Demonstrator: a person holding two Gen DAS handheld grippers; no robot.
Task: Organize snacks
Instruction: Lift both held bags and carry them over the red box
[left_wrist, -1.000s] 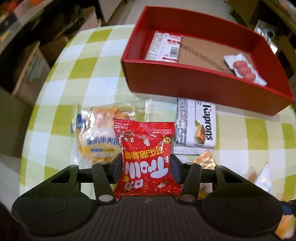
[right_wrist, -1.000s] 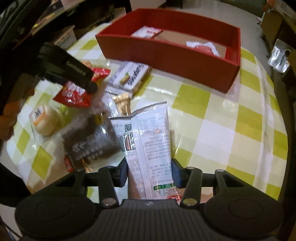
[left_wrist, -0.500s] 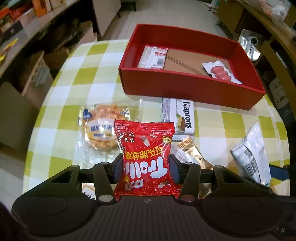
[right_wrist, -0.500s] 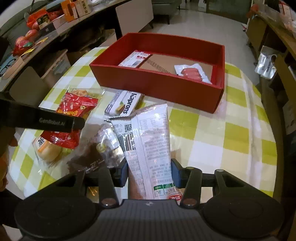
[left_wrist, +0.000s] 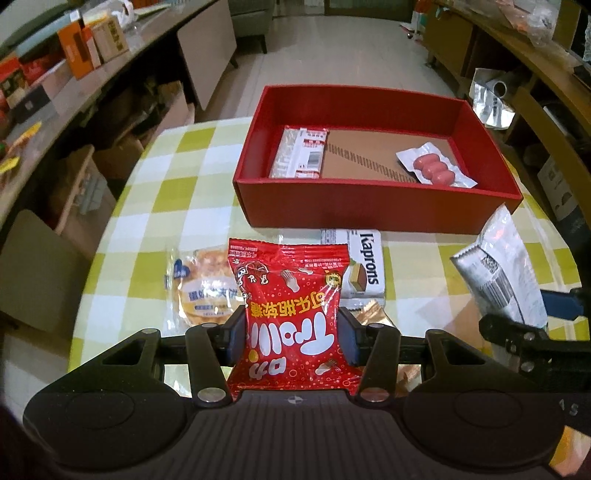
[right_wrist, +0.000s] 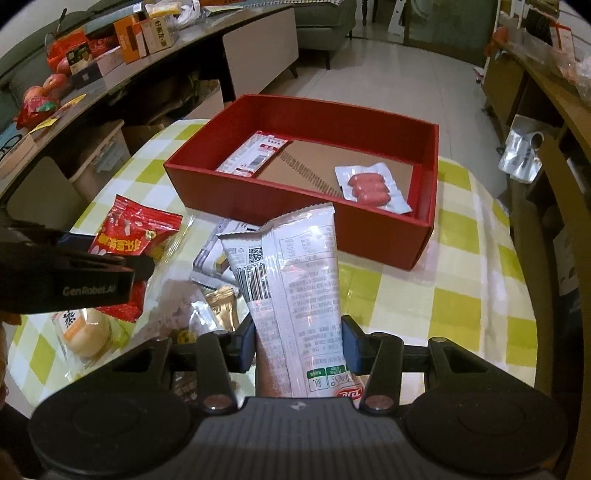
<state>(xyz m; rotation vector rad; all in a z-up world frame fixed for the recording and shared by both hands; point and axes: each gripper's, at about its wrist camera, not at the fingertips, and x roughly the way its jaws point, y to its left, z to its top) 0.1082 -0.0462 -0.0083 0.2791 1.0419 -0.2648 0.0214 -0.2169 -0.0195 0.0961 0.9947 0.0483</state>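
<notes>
My left gripper (left_wrist: 291, 334) is shut on a red candy bag (left_wrist: 291, 317), held upright above the checked table. My right gripper (right_wrist: 299, 345) is shut on a long white snack packet (right_wrist: 295, 280), also lifted off the table. That packet (left_wrist: 498, 266) shows at the right edge of the left wrist view, and the red bag (right_wrist: 133, 236) at the left of the right wrist view. Beyond both stands a red box (left_wrist: 369, 206) (right_wrist: 258, 184) holding a white barcoded packet (left_wrist: 299, 157) and a sealed sausage pack (left_wrist: 436, 170).
Loose snacks lie on the table below the grippers: a round bun in clear wrap (left_wrist: 199, 291), a Kaprons wafer pack (left_wrist: 364, 266), a gold wrapper (right_wrist: 221, 306) and another bun (right_wrist: 85, 332). Shelves with boxes run along the left; wooden furniture stands at the right.
Both grippers have risen with their packets still clamped, so the table and red box look smaller and farther. The white packet has come into the left wrist view's right edge.
</notes>
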